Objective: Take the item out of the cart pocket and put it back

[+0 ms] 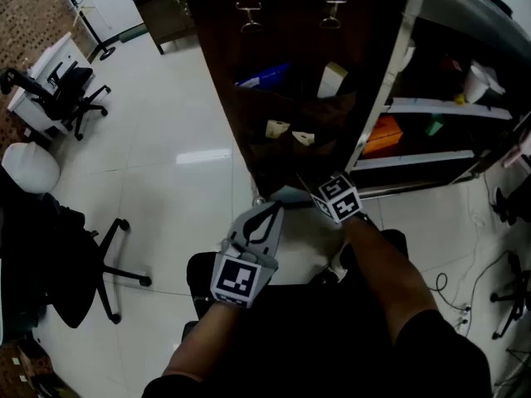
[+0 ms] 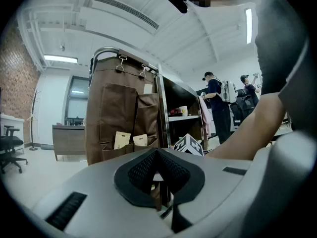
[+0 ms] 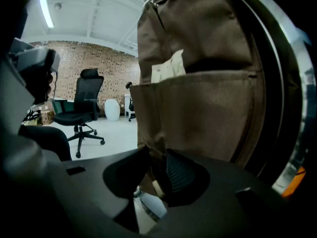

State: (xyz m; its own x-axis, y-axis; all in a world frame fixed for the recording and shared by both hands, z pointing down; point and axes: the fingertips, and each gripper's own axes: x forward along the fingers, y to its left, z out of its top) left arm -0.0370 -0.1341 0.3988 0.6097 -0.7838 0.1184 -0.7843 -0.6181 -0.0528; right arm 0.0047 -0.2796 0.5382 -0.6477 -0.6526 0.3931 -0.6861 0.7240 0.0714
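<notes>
A brown fabric organizer hangs by clips from the cart's top rail. Its pockets hold a blue item, a cream box and two small cream cards. My right gripper is at the organizer's bottom edge. In the right gripper view the wrinkled brown hem fills the narrow gap between the pads, below a pocket holding a cream packet. My left gripper points up at the organizer from a little below it. Its jaws are together, with nothing seen held. The two cards stand ahead of it.
The cart's metal shelves stretch to the right and hold an orange item. Office chairs stand on the white floor at left. Cables lie on the floor at right. People stand beyond the cart.
</notes>
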